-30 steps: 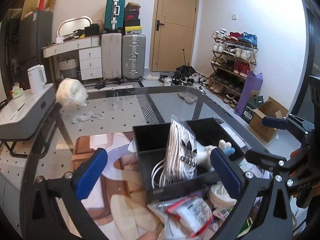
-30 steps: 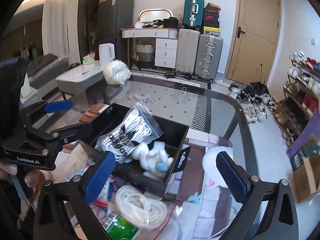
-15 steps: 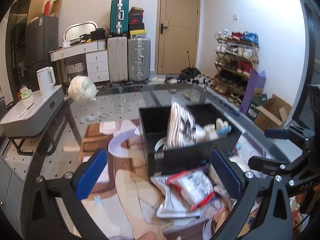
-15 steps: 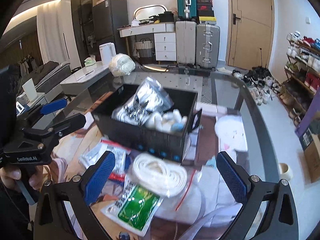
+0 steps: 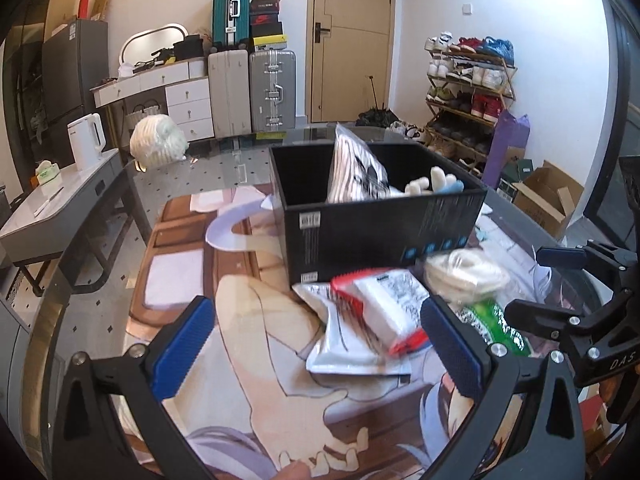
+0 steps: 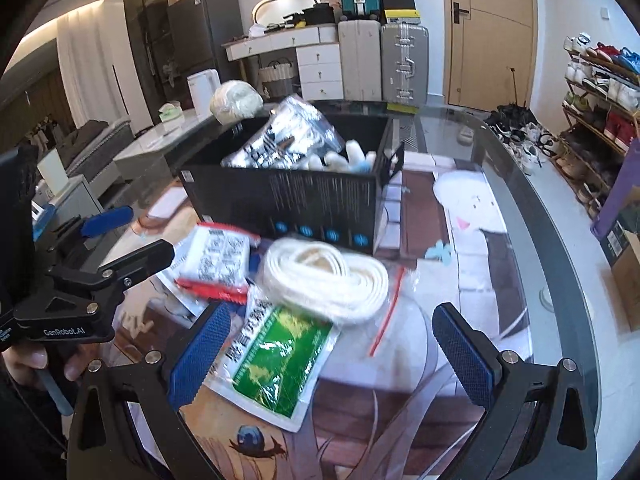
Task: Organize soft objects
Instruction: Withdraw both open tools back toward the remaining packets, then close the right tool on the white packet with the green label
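Note:
A black box [image 5: 380, 224] [image 6: 288, 196] stands on the glass table and holds a striped packet [image 5: 356, 172] [image 6: 288, 140] and a white plush toy [image 5: 434, 182] [image 6: 348, 158]. In front of it lie a red-edged white packet [image 5: 384, 304] [image 6: 218, 258], a bagged coil of white cord [image 5: 466, 276] [image 6: 324, 276] and a green packet [image 5: 492, 326] [image 6: 272, 364]. My left gripper [image 5: 316, 356] is open and empty, just short of the red-edged packet. My right gripper [image 6: 332, 356] is open and empty, over the green packet.
A printed mat [image 5: 248, 320] covers the glass table [image 6: 532, 216]. A white bundle [image 5: 158, 146] [image 6: 236, 98] sits at the table's far edge. A side table with a kettle [image 5: 86, 146] stands left. Suitcases, a shoe rack and boxes line the room.
Both grippers have pulled back and dropped lower, away from the box. The loose packets in front of the box now lie between the fingers. Both stay open and empty.

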A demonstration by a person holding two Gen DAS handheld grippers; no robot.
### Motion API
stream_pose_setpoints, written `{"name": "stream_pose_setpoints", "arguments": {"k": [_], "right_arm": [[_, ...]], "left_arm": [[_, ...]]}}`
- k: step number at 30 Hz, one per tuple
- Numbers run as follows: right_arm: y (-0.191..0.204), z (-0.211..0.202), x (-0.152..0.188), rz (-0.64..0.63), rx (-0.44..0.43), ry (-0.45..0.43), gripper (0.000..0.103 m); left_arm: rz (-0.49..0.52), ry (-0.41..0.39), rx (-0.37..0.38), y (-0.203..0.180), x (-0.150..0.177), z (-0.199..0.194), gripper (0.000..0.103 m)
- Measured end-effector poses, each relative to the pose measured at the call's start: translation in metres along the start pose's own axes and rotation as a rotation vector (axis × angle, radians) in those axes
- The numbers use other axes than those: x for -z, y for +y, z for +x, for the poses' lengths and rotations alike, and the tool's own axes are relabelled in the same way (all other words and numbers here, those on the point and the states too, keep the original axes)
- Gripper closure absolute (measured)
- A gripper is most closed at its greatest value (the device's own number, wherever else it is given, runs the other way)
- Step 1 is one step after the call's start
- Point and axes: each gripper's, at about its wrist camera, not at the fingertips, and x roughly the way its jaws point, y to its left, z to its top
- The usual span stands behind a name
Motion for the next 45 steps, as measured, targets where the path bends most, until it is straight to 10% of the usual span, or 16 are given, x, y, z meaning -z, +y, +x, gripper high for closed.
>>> {"name": "stream_pose_setpoints", "arguments": {"k": [32,45], "right_arm": [[0.006,0.021,0.025,-0.016,0.051,0.082,0.002],[0.023,0.008,0.031,-0.078,-0.002,0.039,0.062]], "left_arm": [[-0.052,0.015,0.053,0.020,0.010,-0.004,0.000],[-0.060,0.013,0.051,0.021,0.010,-0.005,0.000]]}}
